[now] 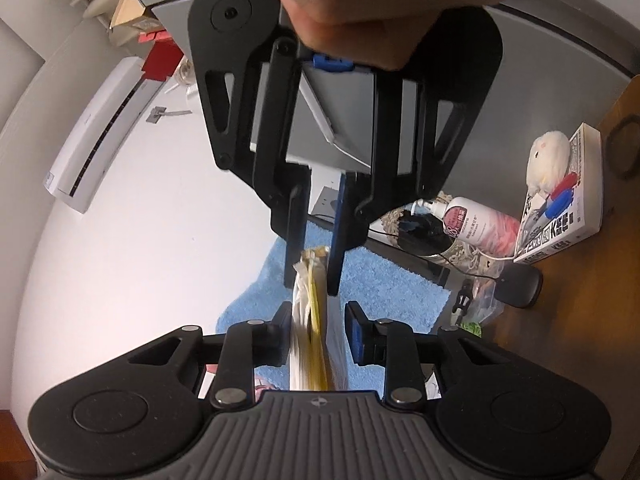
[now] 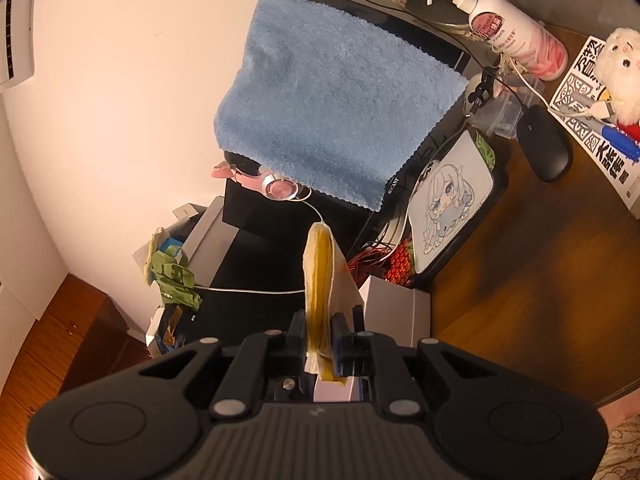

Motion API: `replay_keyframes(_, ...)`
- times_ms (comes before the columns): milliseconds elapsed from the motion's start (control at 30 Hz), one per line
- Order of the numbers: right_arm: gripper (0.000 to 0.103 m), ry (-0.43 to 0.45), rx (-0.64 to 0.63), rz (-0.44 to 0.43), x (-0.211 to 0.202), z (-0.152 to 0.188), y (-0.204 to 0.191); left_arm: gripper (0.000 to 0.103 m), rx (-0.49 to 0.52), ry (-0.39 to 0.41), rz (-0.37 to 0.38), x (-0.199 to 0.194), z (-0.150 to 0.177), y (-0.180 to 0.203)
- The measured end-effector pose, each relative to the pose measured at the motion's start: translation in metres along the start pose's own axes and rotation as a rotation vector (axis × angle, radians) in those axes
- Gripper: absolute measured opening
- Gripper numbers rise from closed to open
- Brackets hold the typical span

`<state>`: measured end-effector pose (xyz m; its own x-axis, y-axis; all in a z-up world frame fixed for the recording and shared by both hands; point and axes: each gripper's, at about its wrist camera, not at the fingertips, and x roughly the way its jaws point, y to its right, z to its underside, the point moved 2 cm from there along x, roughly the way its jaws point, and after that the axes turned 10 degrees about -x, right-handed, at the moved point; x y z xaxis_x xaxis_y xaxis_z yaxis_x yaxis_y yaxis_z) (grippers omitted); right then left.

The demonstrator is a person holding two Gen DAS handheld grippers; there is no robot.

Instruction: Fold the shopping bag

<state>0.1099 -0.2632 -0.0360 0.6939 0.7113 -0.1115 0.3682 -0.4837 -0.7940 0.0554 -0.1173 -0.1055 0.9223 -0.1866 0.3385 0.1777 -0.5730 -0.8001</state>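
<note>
Shopping bag (image 2: 320,280), white with yellow handles, is bunched into a narrow strip and held in the air above the wooden desk (image 2: 520,280), in front of a blue towel (image 2: 332,100). Right gripper (image 1: 312,256) pinches one end tight, probably to keep the strip taut. Left gripper (image 1: 318,336) stands parted around the strip lower down, gripping nothing, seemingly placed to clamp there.

right claw (image 1: 313,276) clamps bag (image 1: 310,344) (white, yellow-striped) | left claw (image 1: 318,336) spread
</note>
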Motion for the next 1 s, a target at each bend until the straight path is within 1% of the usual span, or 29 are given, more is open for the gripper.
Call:
replay_keyframes(100,0.012,0.006,-0.035,0.012,-0.003,-0.001,-0.002,0.03,0.0,0.004,0.005,-0.001,0.0,0.001)
replay_keyframes(200,0.012,0.012,-0.07,0.023,-0.007,-0.001,-0.004,0.013,-0.032,-0.004,0.004,0.0,0.0,-0.001)
replay_keyframes(233,0.012,0.014,-0.082,0.027,-0.008,-0.001,-0.005,0.012,-0.056,-0.006,0.009,0.001,0.0,-0.002)
replay_keyframes(300,0.012,0.018,-0.106,0.035,-0.01,-0.002,-0.006,0.011,-0.106,-0.006,0.019,0.0,0.001,-0.006)
replay_keyframes(367,0.012,0.022,-0.129,0.042,-0.013,-0.002,-0.008,0.011,-0.135,-0.016,0.026,-0.001,0.002,-0.007)
replay_keyframes(400,0.014,0.024,-0.141,0.046,-0.014,-0.002,-0.008,0.011,-0.147,-0.021,0.03,-0.002,0.002,-0.007)
replay_keyframes(533,0.018,0.032,-0.188,0.061,-0.018,-0.003,-0.011,0.011,-0.141,-0.042,0.021,-0.001,0.008,-0.007)
replay_keyframes(567,0.019,0.034,-0.199,0.065,-0.02,-0.003,-0.012,0.011,-0.166,-0.055,0.027,0.001,0.01,-0.011)
replay_keyframes(667,0.032,0.04,-0.235,0.077,-0.023,-0.004,-0.014,0.011,-0.274,-0.103,0.061,0.006,0.014,-0.025)
replay_keyframes(700,0.045,0.042,-0.246,0.081,-0.024,-0.004,-0.015,0.011,-0.332,-0.123,0.077,0.007,0.015,-0.033)
replay_keyframes(733,0.061,0.05,-0.325,0.131,-0.031,-0.003,-0.018,0.011,-0.395,-0.145,0.094,0.01,0.016,-0.04)
replay_keyframes(767,0.068,0.06,-0.425,0.2,-0.036,-0.001,-0.022,0.011,-0.459,-0.167,0.109,0.012,0.018,-0.048)
replay_keyframes(833,0.088,0.055,-0.633,0.304,-0.043,0.005,-0.027,0.012,-0.6,-0.211,0.135,0.017,0.023,-0.063)
replay_keyframes(867,0.091,0.033,-0.738,0.336,-0.045,0.009,-0.027,0.012,-0.671,-0.233,0.148,0.02,0.025,-0.07)
replay_keyframes(900,0.091,0.003,-0.837,0.368,-0.046,0.013,-0.026,0.012,-0.742,-0.251,0.162,0.022,0.029,-0.076)
replay_keyframes(933,0.091,-0.021,-0.908,0.399,-0.047,0.017,-0.023,0.012,-0.812,-0.267,0.176,0.023,0.033,-0.082)
replay_keyframes(1000,0.091,-0.056,-0.96,0.44,-0.05,0.019,-0.014,0.012,-0.889,-0.283,0.187,0.022,0.038,-0.088)
